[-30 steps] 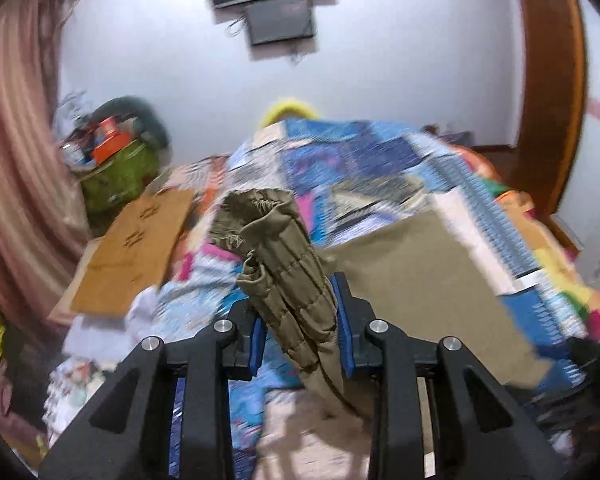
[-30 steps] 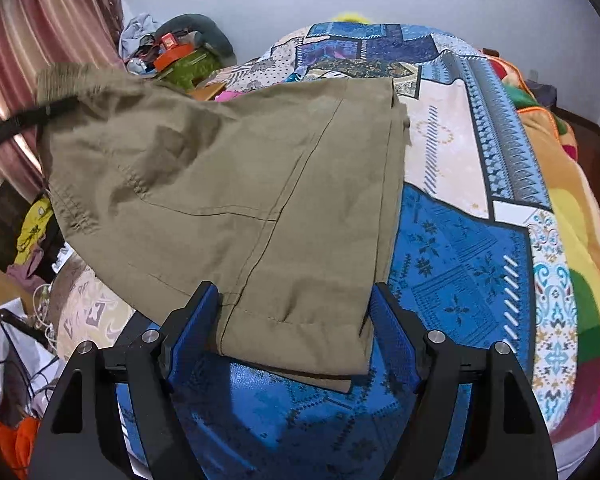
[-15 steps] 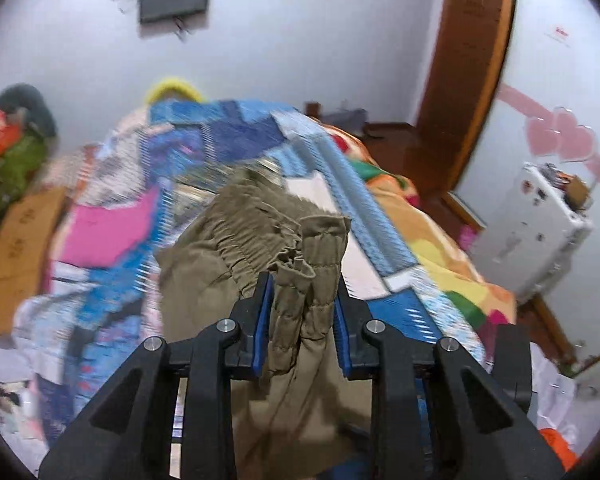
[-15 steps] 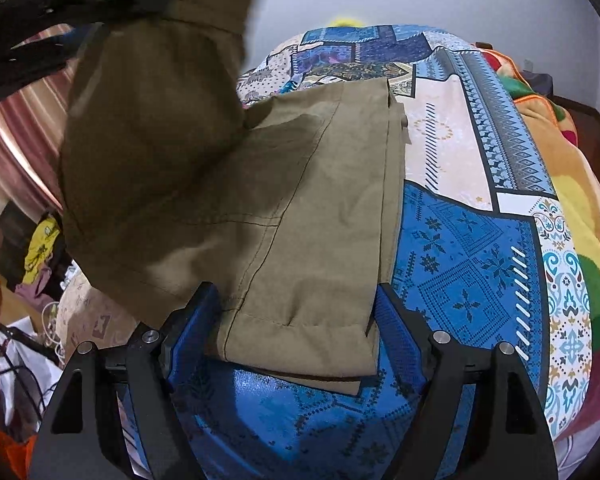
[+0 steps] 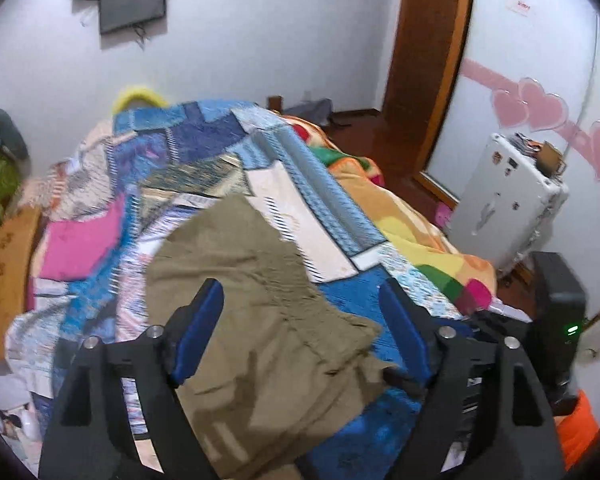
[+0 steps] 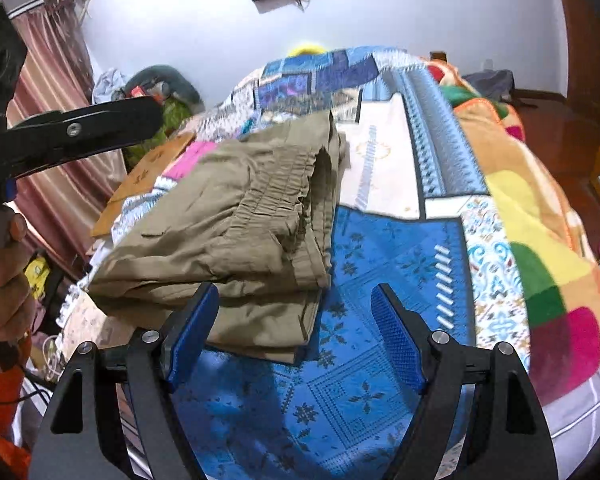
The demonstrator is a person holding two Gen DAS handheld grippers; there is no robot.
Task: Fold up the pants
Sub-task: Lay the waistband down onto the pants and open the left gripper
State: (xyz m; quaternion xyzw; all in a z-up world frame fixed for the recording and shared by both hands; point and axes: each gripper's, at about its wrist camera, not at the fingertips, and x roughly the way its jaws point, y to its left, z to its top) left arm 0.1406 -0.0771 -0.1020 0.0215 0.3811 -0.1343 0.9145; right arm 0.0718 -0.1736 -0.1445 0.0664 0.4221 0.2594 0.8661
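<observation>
Folded khaki pants (image 6: pixel 236 216) lay on the patchwork bedspread (image 6: pixel 384 280). The left gripper (image 5: pixel 300 332), its jaws just sprung wide, hovered over them, holding nothing; the right gripper (image 6: pixel 296 336) stood open and empty beside them. No legible writing showed.

A bed (image 6: pixel 440 184) under a patchwork bedspread (image 6: pixel 380 280) carries folded khaki pants (image 6: pixel 236 232) near its left side.

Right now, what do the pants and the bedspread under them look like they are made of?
Pants: matte khaki woven cloth, probably cotton twill; stitched seams, a gathered elastic waistband and soft creases show.
Bedspread: thin printed patchwork-pattern fabric, matte, likely cotton or polyester; it lies flat with few wrinkles.
</observation>
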